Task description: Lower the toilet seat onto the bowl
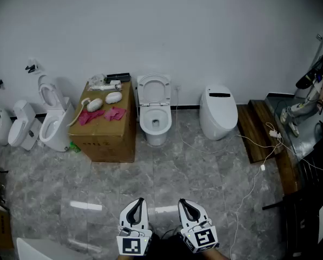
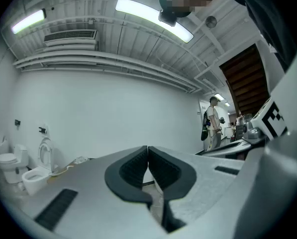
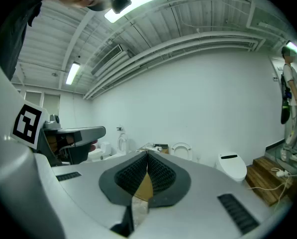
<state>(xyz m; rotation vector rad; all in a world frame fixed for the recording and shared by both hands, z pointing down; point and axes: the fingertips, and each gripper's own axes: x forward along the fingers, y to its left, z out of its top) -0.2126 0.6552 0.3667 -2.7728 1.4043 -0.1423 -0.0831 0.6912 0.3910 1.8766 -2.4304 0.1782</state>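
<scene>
Well, white toilet seat (image 1: 153, 88) raised upright over open bowl (image 1: 155, 123); left tool (image 1: 140, 201), right tool (image 1: 182, 202) pressed together, empty

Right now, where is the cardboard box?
In the head view the cardboard box stands by the back wall, left of centre, between the open toilet on its right and a second toilet on its left.

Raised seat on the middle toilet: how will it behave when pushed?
The toilet seat looks rigid, hinged at the rear, so it likely pivots, not flexes. Tipped forward it may drop and slam onto the bowl.
</scene>
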